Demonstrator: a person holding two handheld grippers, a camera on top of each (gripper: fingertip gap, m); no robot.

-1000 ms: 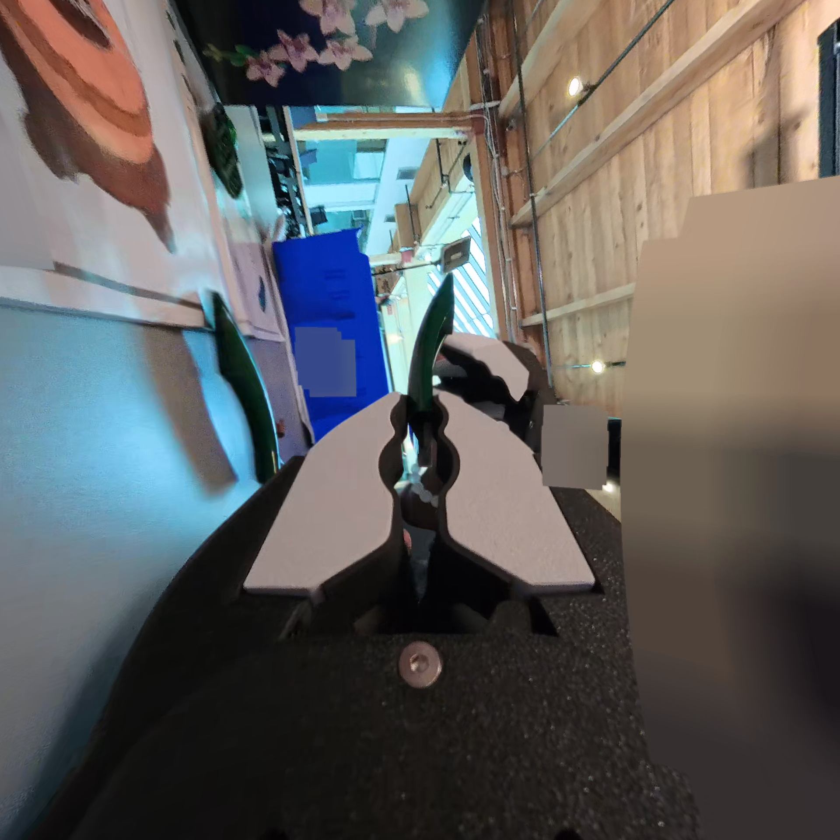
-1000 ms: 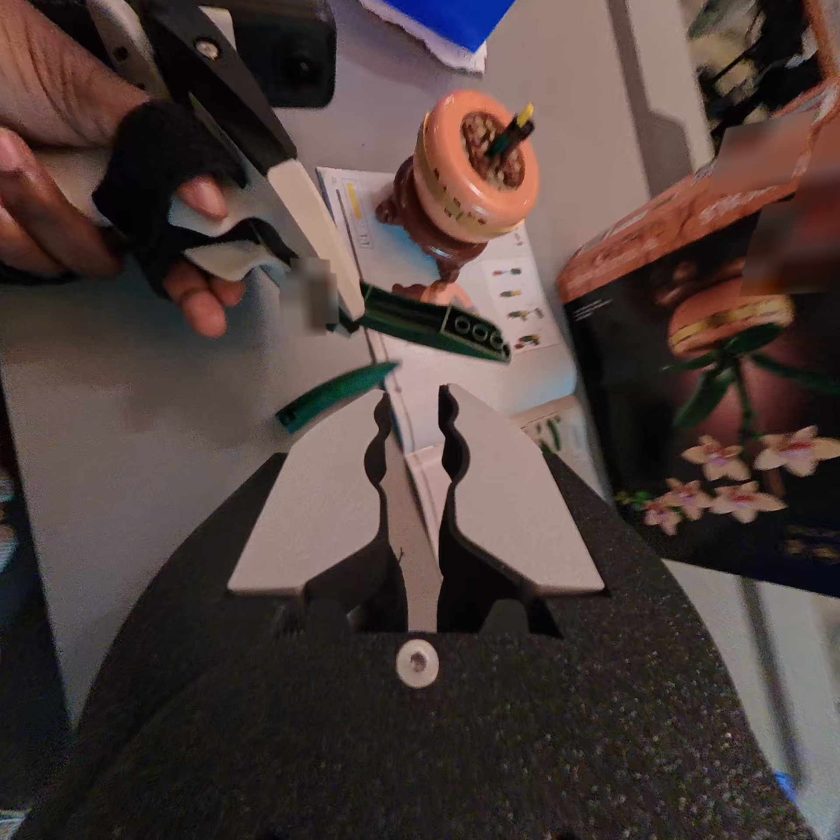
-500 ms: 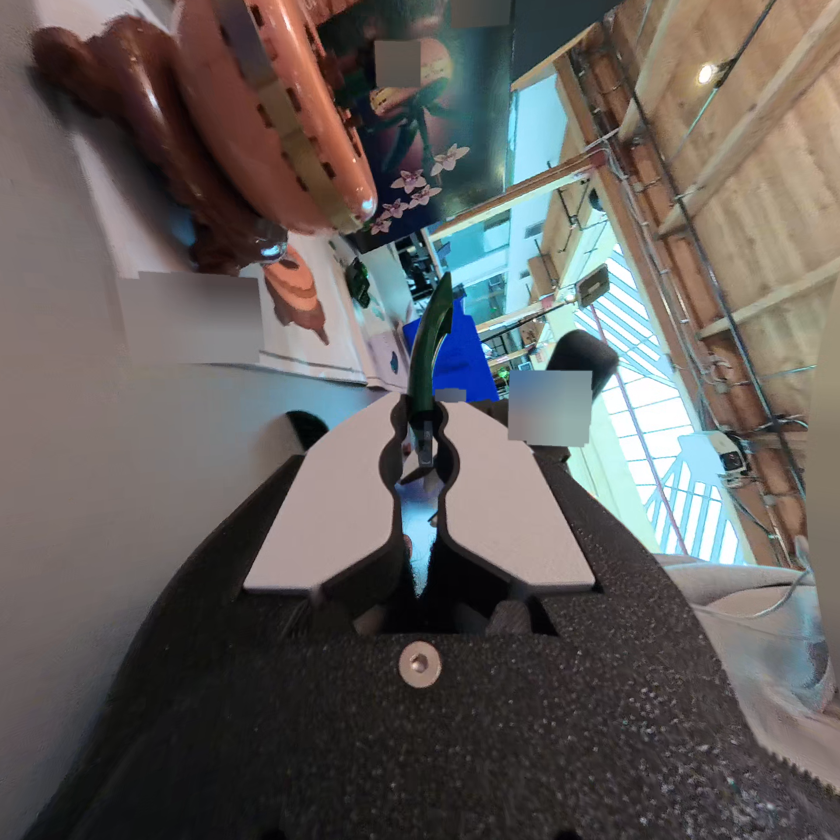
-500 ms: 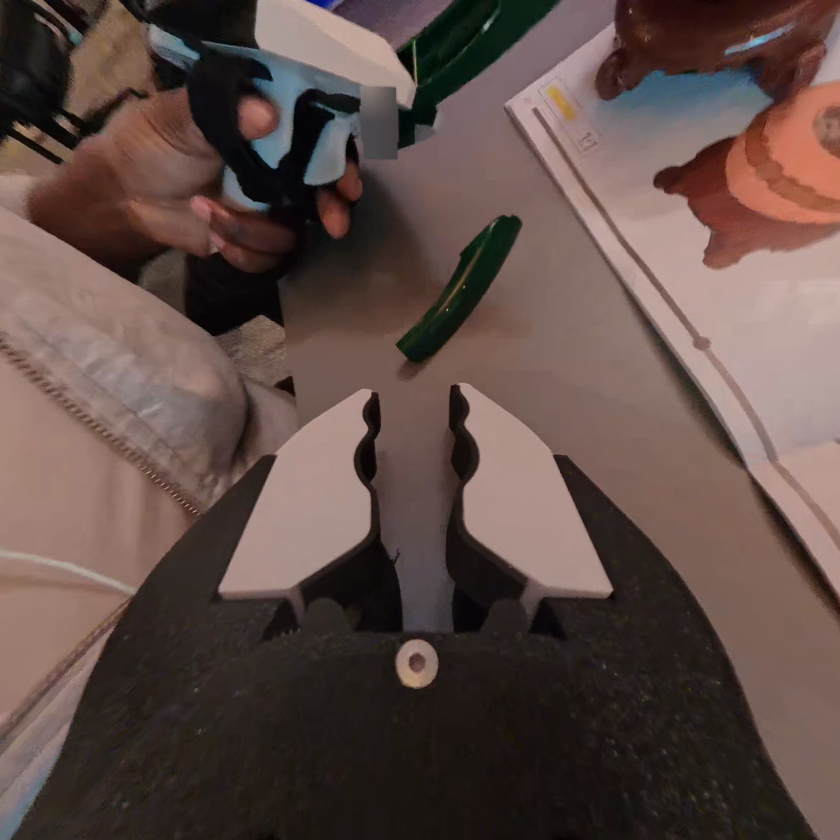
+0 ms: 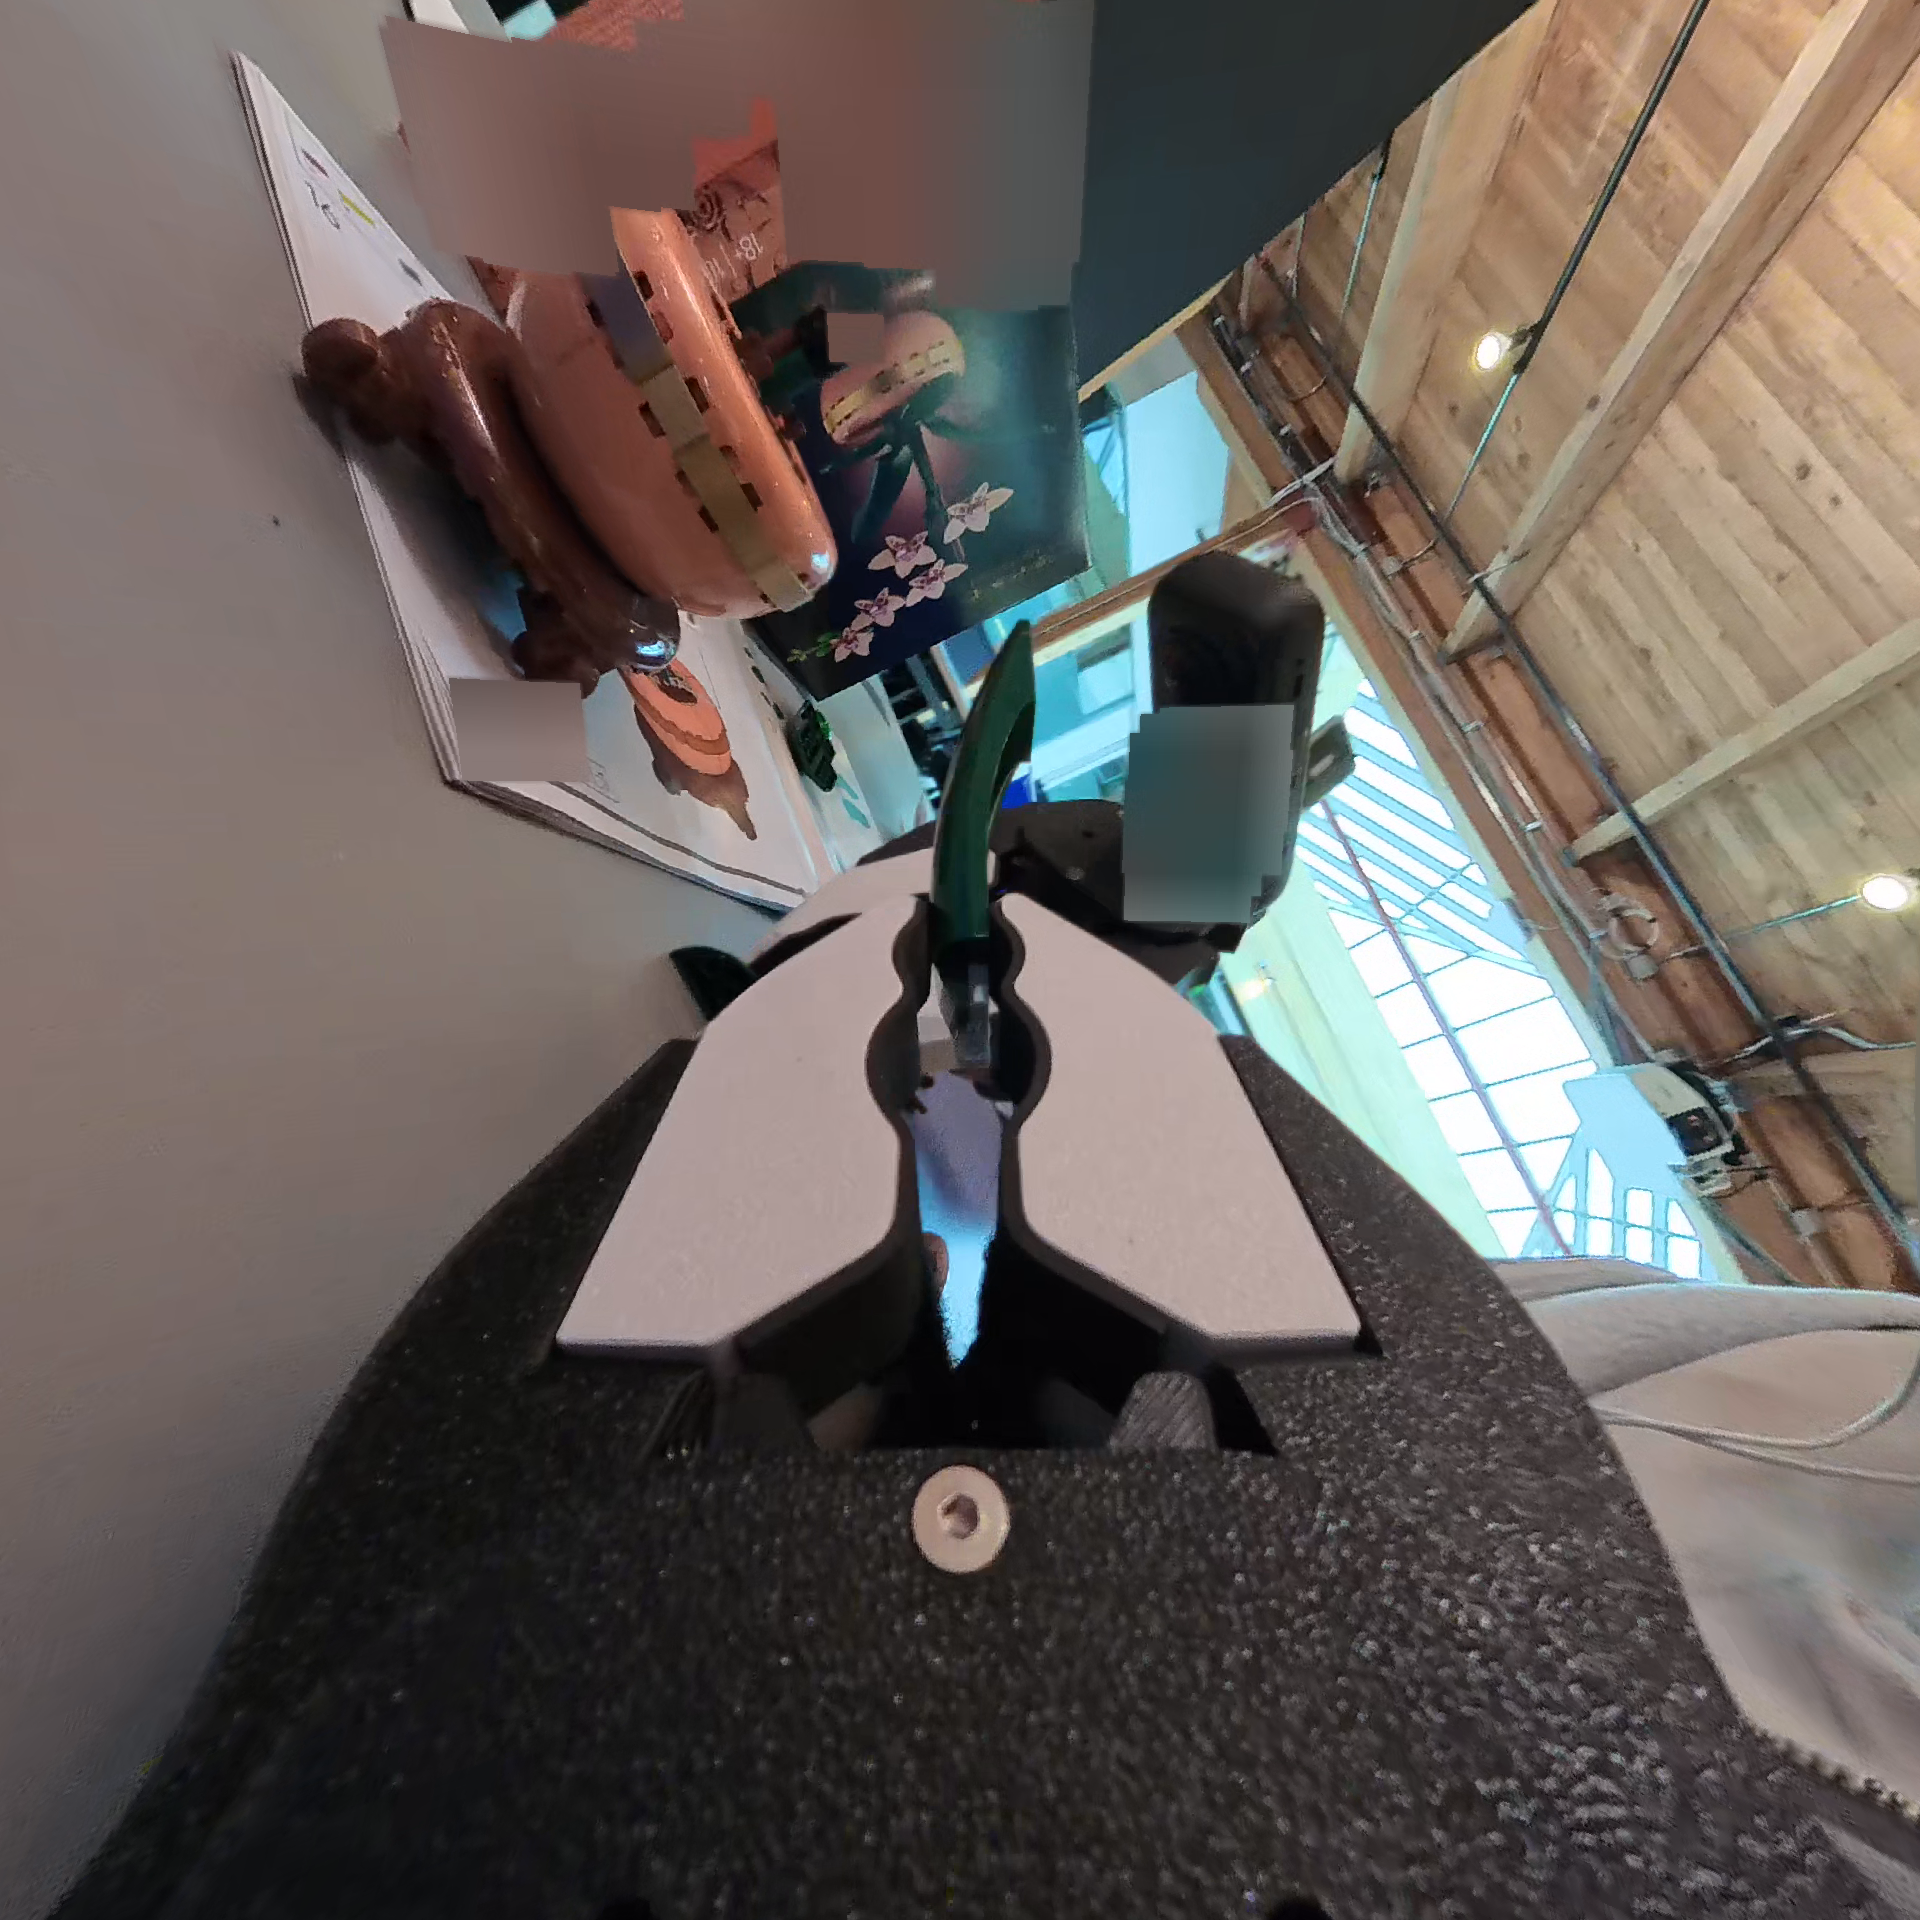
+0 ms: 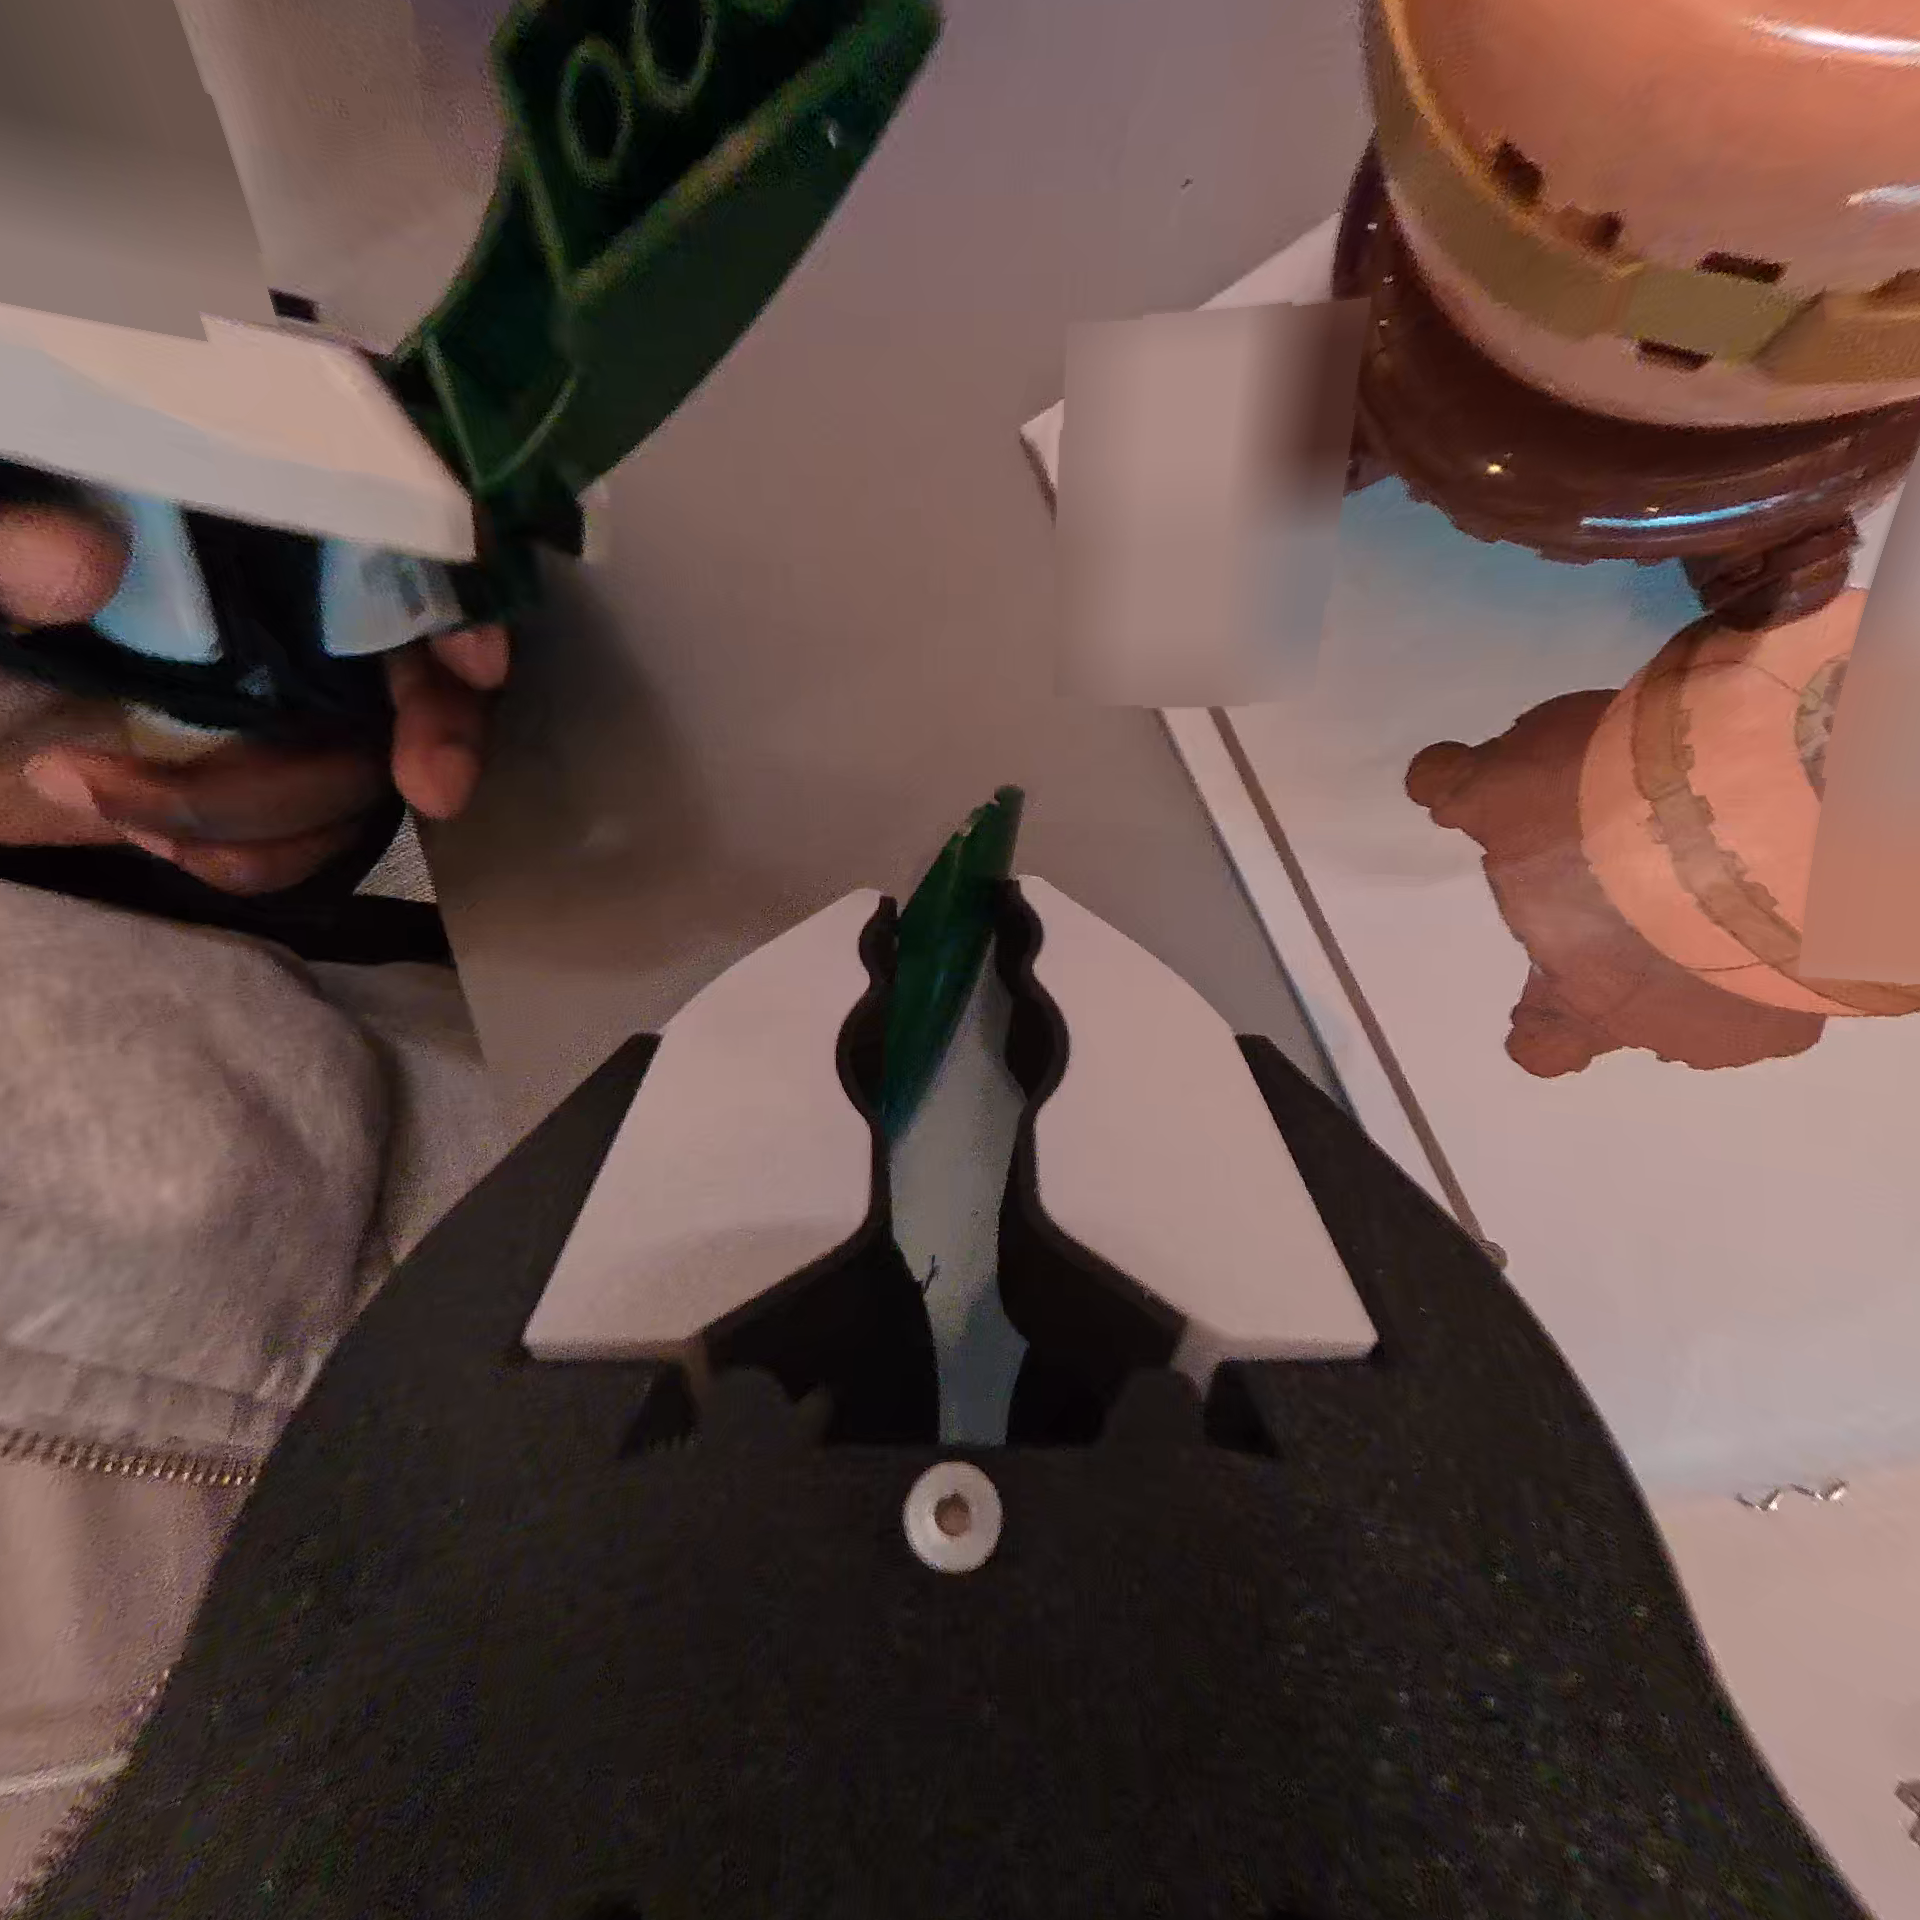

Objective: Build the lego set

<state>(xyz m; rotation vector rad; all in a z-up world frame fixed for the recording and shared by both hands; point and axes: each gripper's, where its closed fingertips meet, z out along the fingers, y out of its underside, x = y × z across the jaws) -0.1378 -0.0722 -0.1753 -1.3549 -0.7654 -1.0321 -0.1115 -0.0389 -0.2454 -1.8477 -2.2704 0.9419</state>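
change: half a second back the right gripper [image 6: 948, 914] sat spread above a second green leaf [image 6: 951, 977] lying on the table [image 6: 790, 582]; now its fingers have come in around that leaf, and the flower pot [image 6: 1662, 187] has swung from far ahead to close at its upper right.
left gripper [image 5: 961, 935]: pressed together on a long green leaf [image 5: 982, 790], pinched at its stem end, blade pointing forward past the tips (same hold as before).
right gripper state: pinching the second leaf near its middle, tip sticking out ahead of the fingers; whether it is lifted off the table can't be told.
task things: pot stands on the instruction booklet [image 6: 1558, 1299], ahead-right of the right gripper, ahead-left of the left one.
step, judged: collecting leaves to plug into the pot.
doing it well: keep the pinch square so the curved leaf doesn't twist out; lift straight before turning toward the pot.
edges: booklet edge runs just right of the right fingers; the left gripper and the person's hand [image 6: 312, 748] sit ahead-left, near.
open room: bare table straight ahead between the held leaf and the pot, the safest path.
other: set box [image 5: 935, 499] stands beyond the pot.
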